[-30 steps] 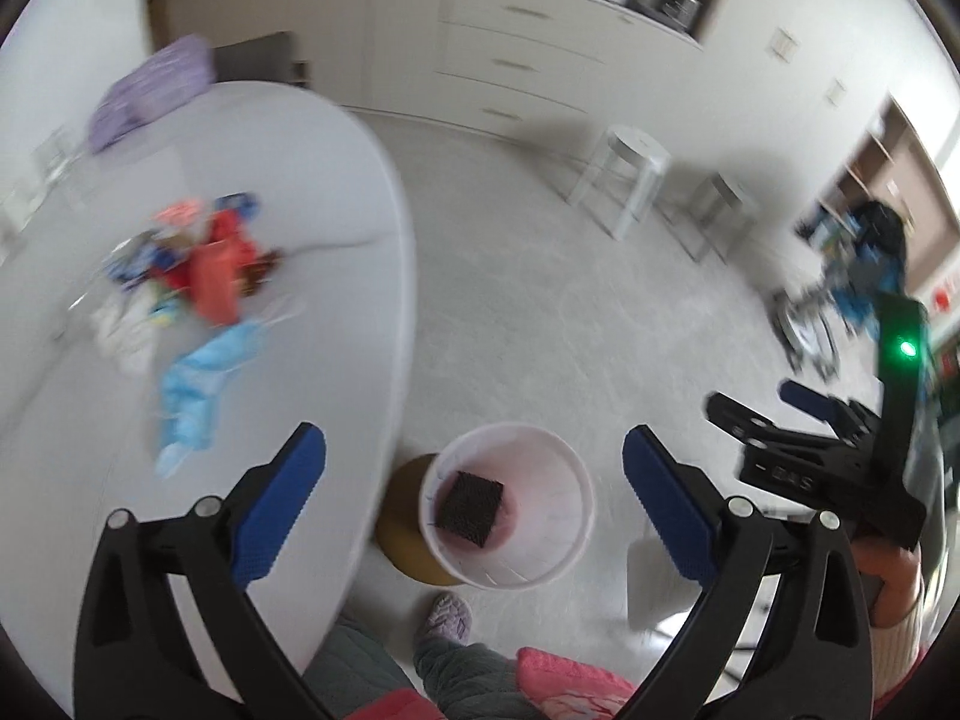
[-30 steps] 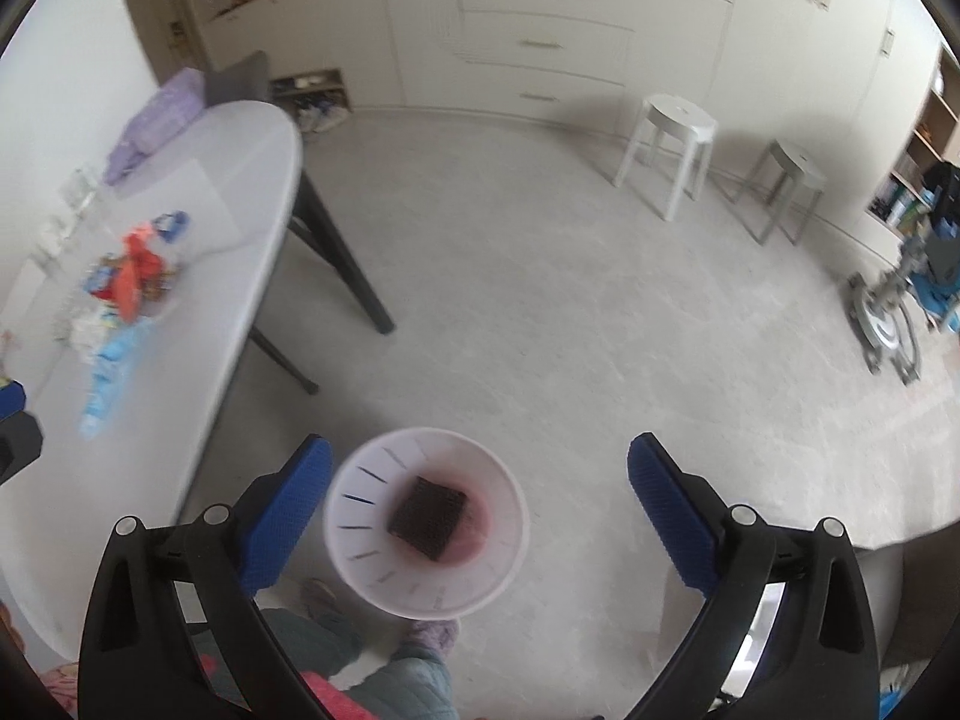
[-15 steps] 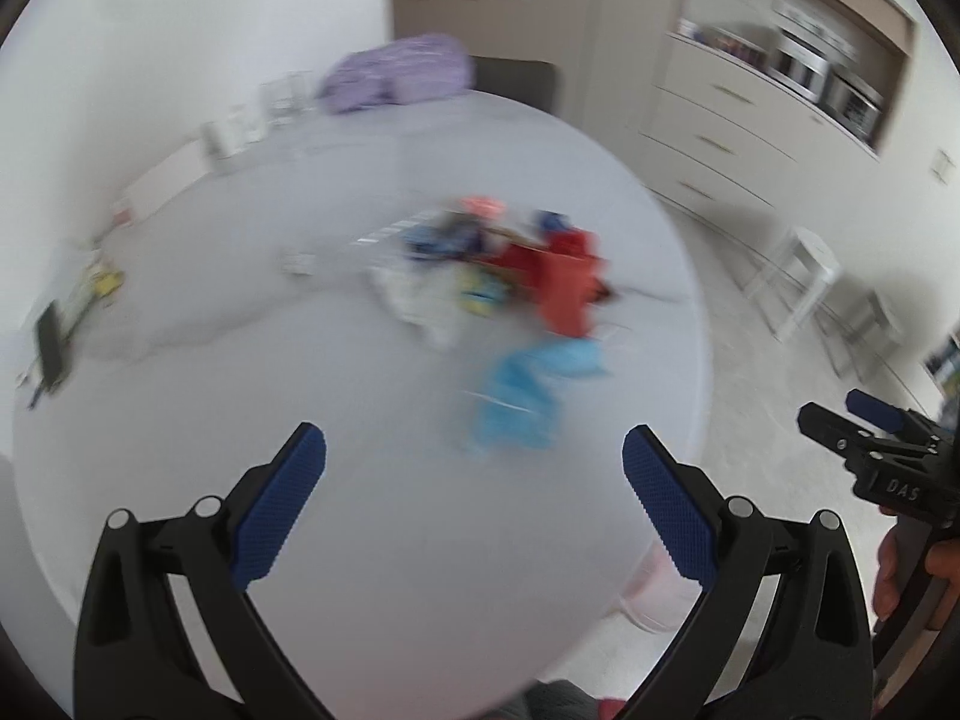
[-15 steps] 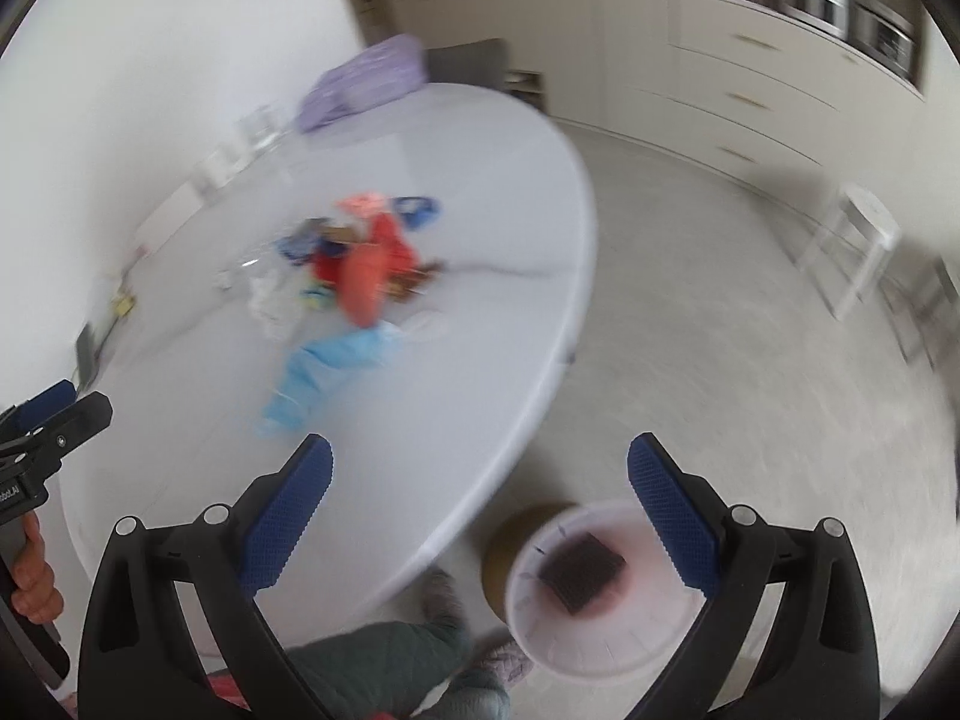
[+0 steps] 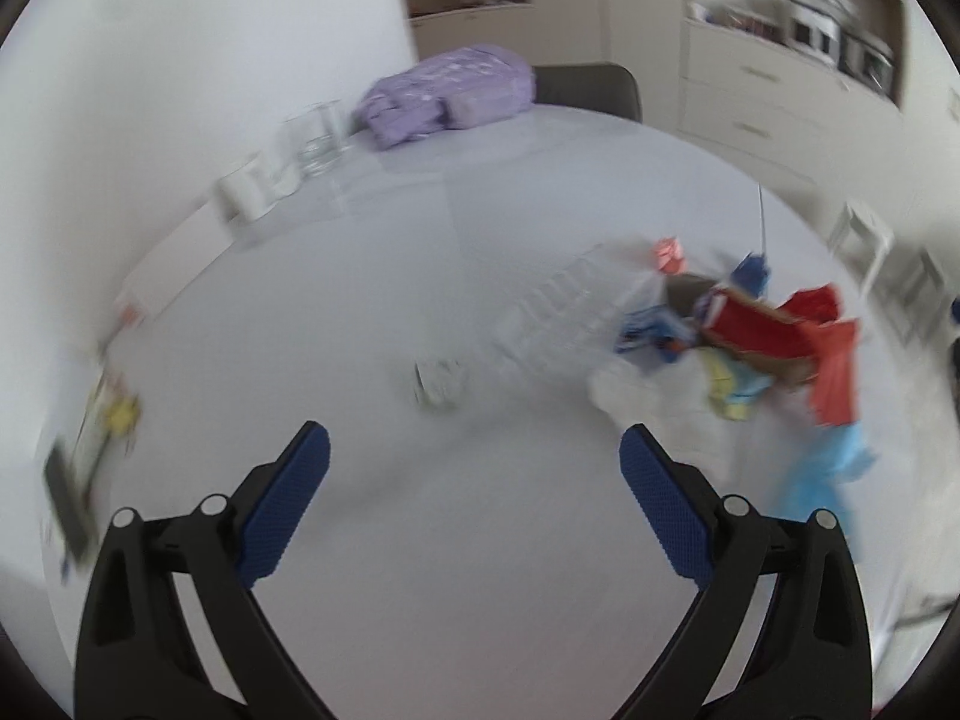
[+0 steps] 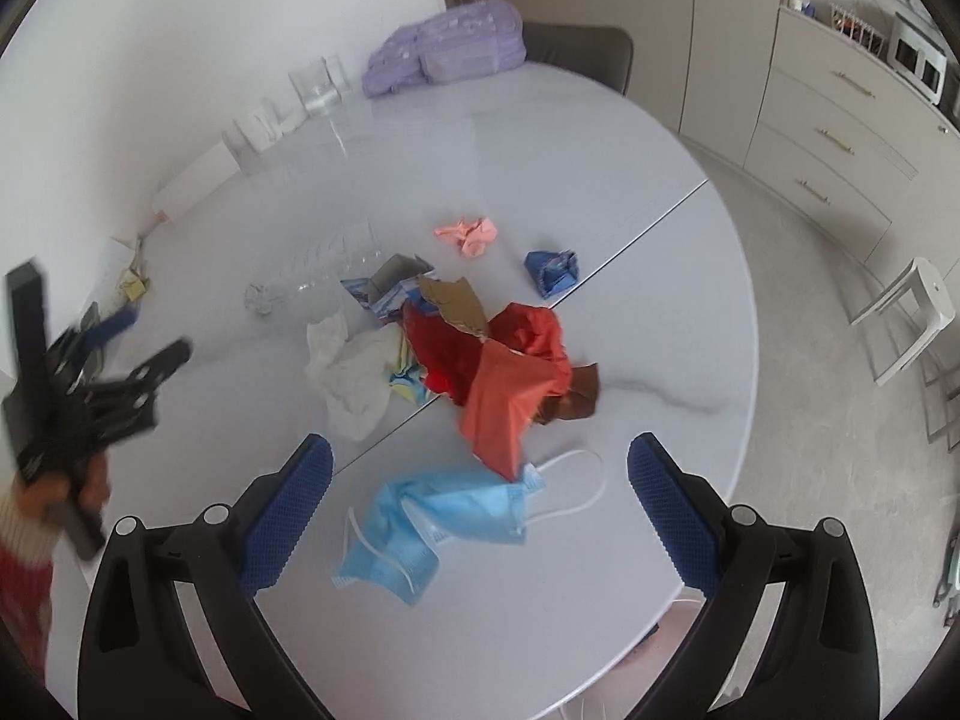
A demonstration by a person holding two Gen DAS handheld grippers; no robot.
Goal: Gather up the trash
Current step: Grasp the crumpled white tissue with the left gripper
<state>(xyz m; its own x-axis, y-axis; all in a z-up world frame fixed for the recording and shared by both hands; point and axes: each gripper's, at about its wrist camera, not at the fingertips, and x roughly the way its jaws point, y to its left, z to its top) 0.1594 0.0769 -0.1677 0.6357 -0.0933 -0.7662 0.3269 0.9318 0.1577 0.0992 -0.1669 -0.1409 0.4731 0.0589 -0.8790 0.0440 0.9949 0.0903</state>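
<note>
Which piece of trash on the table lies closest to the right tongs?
The light blue face mask, crumpled with white ear loops, lies between the open right tongs; the red wrappers and pink scrap lie farther off.

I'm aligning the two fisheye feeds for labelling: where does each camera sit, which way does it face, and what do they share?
Left wrist: on the left gripper, facing across the white oval table toward the wall; both open blue-padded fingers show.
Right wrist: on the right gripper, looking down at the crumpled light-blue face mask; its open fingers, plus the left gripper and hand, show.
Shared: table, red wrapper pile, purple bag.
</note>
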